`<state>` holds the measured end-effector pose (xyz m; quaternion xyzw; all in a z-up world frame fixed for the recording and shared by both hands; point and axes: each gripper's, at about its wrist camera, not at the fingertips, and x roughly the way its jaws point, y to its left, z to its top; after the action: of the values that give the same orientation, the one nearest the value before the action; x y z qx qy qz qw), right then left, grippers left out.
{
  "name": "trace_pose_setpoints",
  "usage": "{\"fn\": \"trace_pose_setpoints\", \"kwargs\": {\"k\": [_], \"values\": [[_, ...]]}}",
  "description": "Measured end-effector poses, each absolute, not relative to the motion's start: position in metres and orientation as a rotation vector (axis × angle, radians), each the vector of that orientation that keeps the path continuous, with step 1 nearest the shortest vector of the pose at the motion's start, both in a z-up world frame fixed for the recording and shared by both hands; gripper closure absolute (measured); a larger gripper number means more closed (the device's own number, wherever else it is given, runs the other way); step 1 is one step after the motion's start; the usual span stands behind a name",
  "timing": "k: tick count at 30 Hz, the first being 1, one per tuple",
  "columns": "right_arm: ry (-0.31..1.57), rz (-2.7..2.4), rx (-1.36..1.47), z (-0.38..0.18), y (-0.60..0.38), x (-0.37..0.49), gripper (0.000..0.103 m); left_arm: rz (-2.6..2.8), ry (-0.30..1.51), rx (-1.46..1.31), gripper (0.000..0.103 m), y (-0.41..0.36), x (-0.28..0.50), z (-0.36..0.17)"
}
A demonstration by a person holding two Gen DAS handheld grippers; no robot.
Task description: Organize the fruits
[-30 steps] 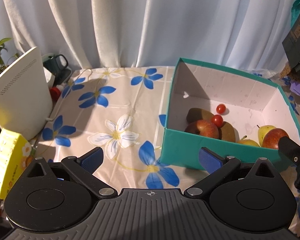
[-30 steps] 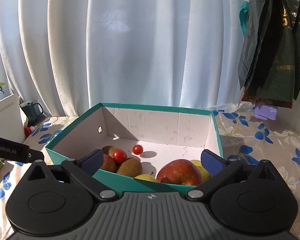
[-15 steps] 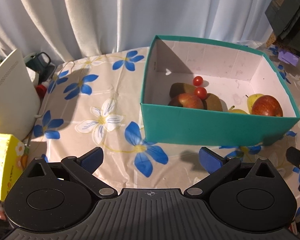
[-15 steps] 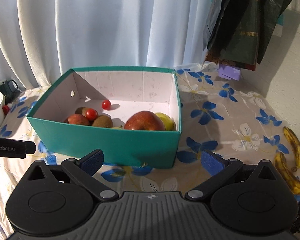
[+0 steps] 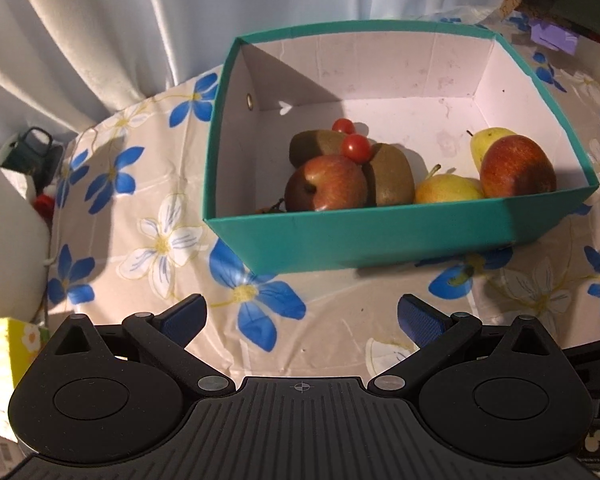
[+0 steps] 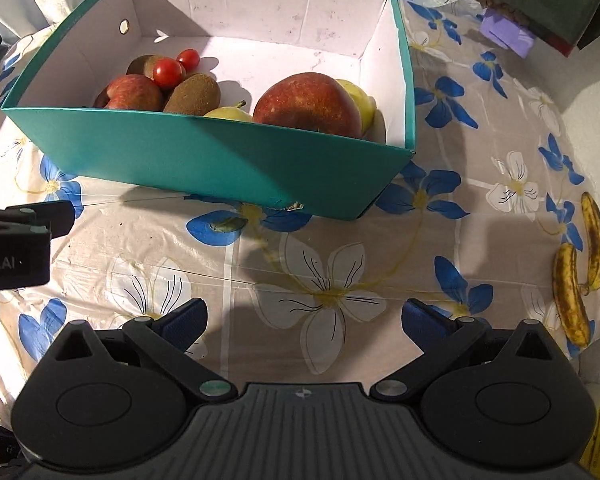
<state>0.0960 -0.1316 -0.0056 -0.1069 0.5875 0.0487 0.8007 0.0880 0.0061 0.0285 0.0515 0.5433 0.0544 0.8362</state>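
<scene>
While both claws sit back from the action, all the collected fruit is in the teal cardboard box with the white inside [image 5: 380, 236], which stands on the beige tablecloth printed with blue and white flowers [image 6: 332, 264]. Left gripper [image 5: 302, 320] has its blue-padded fingers spread wide with nothing between them, hovering over the cloth just in front of the box. Right gripper [image 6: 304, 320] is the same deal: spread wide, empty, over a big white flower print.

Inside the box, on the left side, there's a red apple [image 5: 326, 188] with two fuzzy brown kiwis [image 5: 392, 180] touching it, plus two little red cherry tomatoes [image 5: 356, 147], one perched on top of the pile. On the right side a bigger red apple [image 5: 518, 168] leans against a yellow pear [image 5: 488, 142], and another yellow pear [image 5: 446, 190] lies near the front wall.

Two spotty, overripe yellow bananas [image 6: 580, 272] lie on the cloth well apart from the box, out by the right edge of the table in the right wrist view. White curtains [image 5: 100, 20] hang behind.
</scene>
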Motion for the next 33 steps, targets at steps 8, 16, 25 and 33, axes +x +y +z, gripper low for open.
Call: {"fn": "trace_pose_setpoints", "kwargs": {"k": [8, 16, 25, 33], "values": [[1.321, 0.050, -0.209, -0.006, -0.138, 0.123, 0.000, 0.084, 1.217, 0.142, 0.000, -0.003, 0.114, 0.026], [1.362, 0.058, -0.239, -0.015, -0.137, 0.141, 0.000, 0.059, 1.286, 0.125, 0.000, -0.007, 0.129, 0.012], [1.376, 0.086, -0.272, -0.018, -0.133, 0.155, 0.000, 0.083, 1.310, 0.115, 0.000, -0.009, 0.139, 0.009], [1.385, 0.110, -0.276, -0.017, -0.133, 0.161, 0.000, 0.101, 1.298, 0.111, 0.000, -0.006, 0.139, 0.011]]}}
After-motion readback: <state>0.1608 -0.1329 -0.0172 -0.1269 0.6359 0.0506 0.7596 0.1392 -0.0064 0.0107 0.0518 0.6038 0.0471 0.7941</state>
